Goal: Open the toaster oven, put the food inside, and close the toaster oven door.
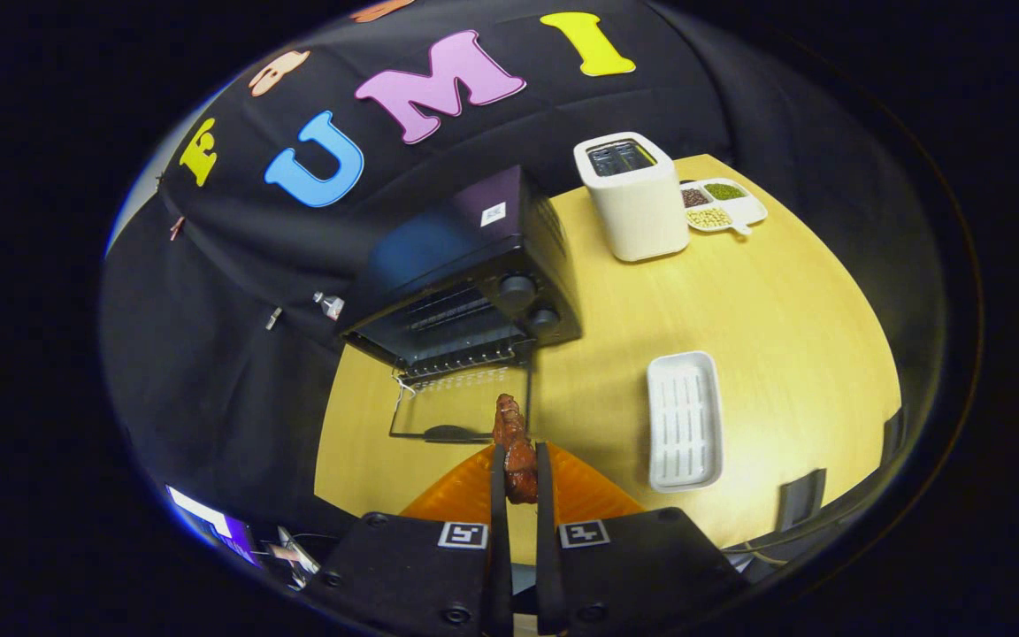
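Observation:
A black toaster oven stands on the yellow table, its glass door folded down flat toward me, the dark cavity with a wire rack exposed. My gripper is shut on a reddish-brown piece of food, which sticks up from between the two black fingers. The food hangs above the table, just short of the open door's front right corner. Two round knobs sit on the oven's right side.
A white ribbed tray lies to the right of the fingers. Farther back stand a white slot toaster and a divided dish of beans. An orange plate lies under the fingers.

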Motion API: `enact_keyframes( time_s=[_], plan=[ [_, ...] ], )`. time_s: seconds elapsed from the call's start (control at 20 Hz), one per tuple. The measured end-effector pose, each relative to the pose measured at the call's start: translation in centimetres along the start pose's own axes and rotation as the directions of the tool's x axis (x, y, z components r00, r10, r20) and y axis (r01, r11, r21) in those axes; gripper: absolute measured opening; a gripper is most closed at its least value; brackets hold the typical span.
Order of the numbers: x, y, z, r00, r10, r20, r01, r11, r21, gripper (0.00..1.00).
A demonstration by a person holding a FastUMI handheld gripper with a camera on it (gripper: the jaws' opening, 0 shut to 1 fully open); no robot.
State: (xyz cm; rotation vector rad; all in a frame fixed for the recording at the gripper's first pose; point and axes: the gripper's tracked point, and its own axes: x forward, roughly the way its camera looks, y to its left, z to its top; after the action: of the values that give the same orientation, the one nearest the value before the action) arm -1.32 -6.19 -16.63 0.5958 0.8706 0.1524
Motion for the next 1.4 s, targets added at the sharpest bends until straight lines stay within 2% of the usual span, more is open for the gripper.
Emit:
enact_keyframes(
  time_s=[0.15,0.3,0.5,0.65,0.8,1.0,1.15,1.4],
  plan=[
    [1.9,4.0,-0.6,0.999,0.021,0.035,-0.021,1.000,0.017,0.14],
    [4.4,6.2,-0.9,0.997,0.004,0.075,-0.004,1.000,-0.003,0.14],
    [7.7,9.2,0.9,0.986,0.018,0.163,-0.019,1.000,0.003,0.15],
    [11.0,9.6,3.2,0.971,-0.017,0.240,0.009,0.999,0.033,0.14],
    [13.5,10.2,4.8,0.956,-0.011,0.293,-0.008,0.998,0.065,0.14],
    [16.2,10.4,7.9,0.907,-0.004,0.422,-0.038,0.995,0.091,0.15],
    [19.0,10.8,8.1,0.896,0.013,0.444,-0.094,0.983,0.160,0.14],
    [22.2,11.2,7.7,0.880,0.030,0.475,-0.096,0.989,0.115,0.14]
  ],
)
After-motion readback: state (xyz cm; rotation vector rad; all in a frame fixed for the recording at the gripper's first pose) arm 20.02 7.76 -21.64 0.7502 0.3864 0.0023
